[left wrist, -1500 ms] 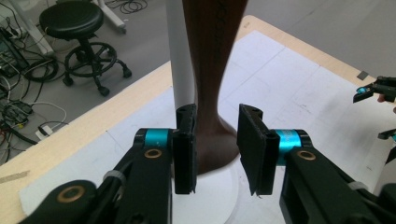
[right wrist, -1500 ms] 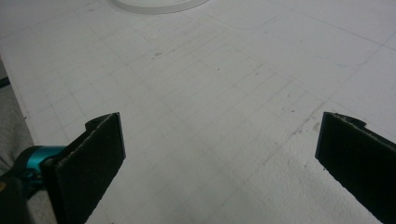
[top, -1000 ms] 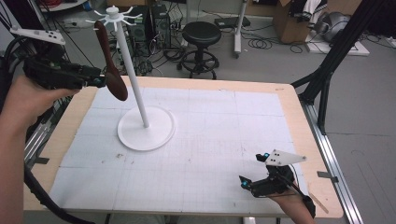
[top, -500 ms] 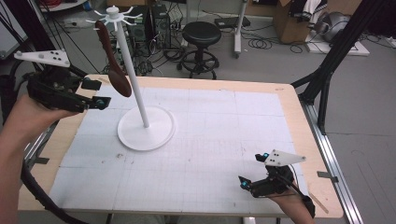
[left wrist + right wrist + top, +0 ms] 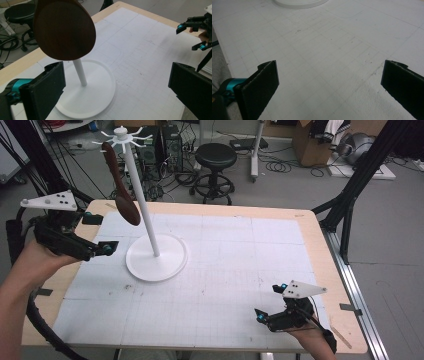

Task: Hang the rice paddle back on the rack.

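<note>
A white stand point(image 5: 156, 259) with a round base and a tall pole topped by short hooks rises at the table's left middle. From one hook hangs a dark brown wooden spoon point(image 5: 120, 185), bowl down. The spoon's bowl point(image 5: 64, 30) looms large in the left gripper view, above the stand's base point(image 5: 92, 97). My left gripper point(image 5: 97, 234) is open just left of the stand, apart from the spoon. At the table's front right my right gripper point(image 5: 270, 302) stays open and low over the white mat, nothing between its jaws. The base's edge point(image 5: 299, 3) shows far off in the right gripper view.
A white gridded mat point(image 5: 225, 270) covers the wooden table point(image 5: 320, 260). Behind the table are a black stool point(image 5: 215, 162), cables and computer cases on the floor. A dark frame leg point(image 5: 360, 180) stands at the right. The right gripper point(image 5: 197, 32) appears far off in the left gripper view.
My left gripper has drawn back left and down, away from the spoon, which hangs on the stand. The right gripper has not moved.
</note>
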Tool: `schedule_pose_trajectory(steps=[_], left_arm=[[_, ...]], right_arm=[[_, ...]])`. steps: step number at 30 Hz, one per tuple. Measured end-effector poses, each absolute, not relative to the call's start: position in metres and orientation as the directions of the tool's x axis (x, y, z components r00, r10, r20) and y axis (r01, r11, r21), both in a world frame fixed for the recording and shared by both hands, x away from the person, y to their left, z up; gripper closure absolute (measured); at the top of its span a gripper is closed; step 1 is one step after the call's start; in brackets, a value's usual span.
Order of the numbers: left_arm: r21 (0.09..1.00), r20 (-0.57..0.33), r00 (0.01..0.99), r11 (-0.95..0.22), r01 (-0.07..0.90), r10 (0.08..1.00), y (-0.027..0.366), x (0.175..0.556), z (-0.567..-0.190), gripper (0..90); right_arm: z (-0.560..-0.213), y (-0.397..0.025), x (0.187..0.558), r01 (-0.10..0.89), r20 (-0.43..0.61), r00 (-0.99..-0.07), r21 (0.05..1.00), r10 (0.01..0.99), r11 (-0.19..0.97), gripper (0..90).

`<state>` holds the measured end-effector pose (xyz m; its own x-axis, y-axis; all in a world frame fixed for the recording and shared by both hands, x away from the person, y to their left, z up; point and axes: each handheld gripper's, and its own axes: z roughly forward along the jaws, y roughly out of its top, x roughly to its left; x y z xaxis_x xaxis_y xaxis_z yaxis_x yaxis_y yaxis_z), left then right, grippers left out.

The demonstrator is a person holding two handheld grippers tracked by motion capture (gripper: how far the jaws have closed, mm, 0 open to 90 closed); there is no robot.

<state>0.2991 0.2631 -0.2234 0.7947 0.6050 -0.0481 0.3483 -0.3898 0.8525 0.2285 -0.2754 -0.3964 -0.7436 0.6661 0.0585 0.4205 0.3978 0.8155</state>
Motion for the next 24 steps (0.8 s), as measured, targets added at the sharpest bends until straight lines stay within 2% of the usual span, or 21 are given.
schedule_pose_trajectory(steps=[24], left_arm=[[0.859,-0.069,0.803,-0.375,0.35,0.592,0.262,0.275,-0.262,1.7]], right_arm=[[-0.398,-0.266,0.234,0.416,0.077,-0.755,0.824,0.651,0.384,0.5]])
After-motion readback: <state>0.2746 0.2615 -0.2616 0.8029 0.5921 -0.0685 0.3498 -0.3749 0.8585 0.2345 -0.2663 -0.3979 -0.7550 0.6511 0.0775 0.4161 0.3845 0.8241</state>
